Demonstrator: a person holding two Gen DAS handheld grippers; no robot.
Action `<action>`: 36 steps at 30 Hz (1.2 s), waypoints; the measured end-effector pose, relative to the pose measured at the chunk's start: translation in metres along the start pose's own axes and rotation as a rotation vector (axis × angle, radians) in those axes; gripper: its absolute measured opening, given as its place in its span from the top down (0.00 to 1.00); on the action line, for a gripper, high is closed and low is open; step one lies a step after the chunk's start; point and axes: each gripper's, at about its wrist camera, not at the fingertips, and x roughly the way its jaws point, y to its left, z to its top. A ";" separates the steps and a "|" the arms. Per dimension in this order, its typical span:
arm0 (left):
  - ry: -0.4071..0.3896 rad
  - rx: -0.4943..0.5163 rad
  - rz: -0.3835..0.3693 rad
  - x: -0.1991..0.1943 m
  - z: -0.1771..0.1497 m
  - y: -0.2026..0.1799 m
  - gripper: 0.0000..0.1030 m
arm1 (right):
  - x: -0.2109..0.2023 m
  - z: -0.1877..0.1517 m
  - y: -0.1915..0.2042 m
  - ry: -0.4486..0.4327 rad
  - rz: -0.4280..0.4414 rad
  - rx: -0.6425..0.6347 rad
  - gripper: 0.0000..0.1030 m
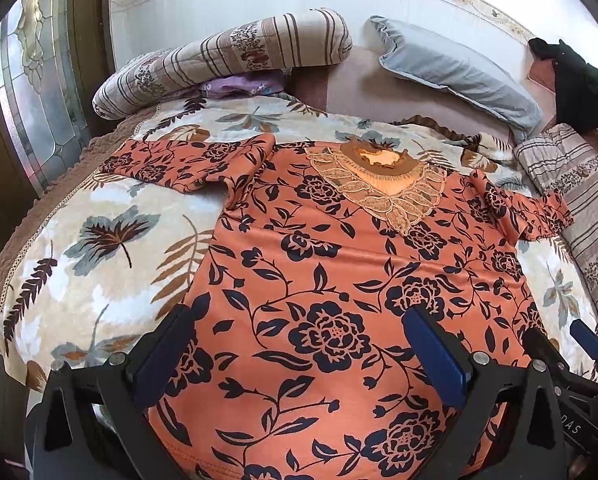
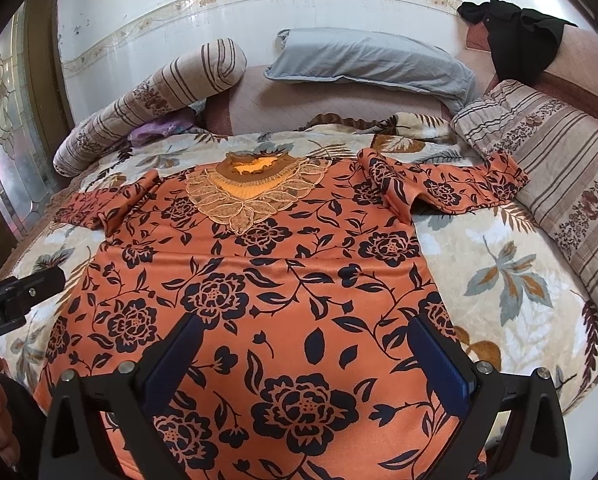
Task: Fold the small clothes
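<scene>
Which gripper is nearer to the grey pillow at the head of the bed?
Right, narrowly. The right gripper hangs open over the orange top's lower right part, the grey pillow up-right of it. The left gripper hangs open over the lower left part, slightly farther.

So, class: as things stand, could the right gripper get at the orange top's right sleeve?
Probably yes. The right gripper hangs open over the orange top's lower body, and the right sleeve lies spread flat on the blanket, uncovered, with nothing between them.
</scene>
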 end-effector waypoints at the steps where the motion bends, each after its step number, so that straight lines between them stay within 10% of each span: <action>1: -0.001 -0.001 -0.001 0.001 0.000 0.000 0.00 | 0.000 0.000 0.000 0.000 0.001 0.000 0.00; 30: 0.015 -0.006 -0.009 0.017 0.002 0.005 0.00 | 0.015 0.009 0.004 0.014 0.002 -0.015 0.00; 36: 0.028 -0.039 0.004 0.036 0.012 0.033 0.00 | 0.016 0.036 -0.054 -0.022 0.112 0.135 0.00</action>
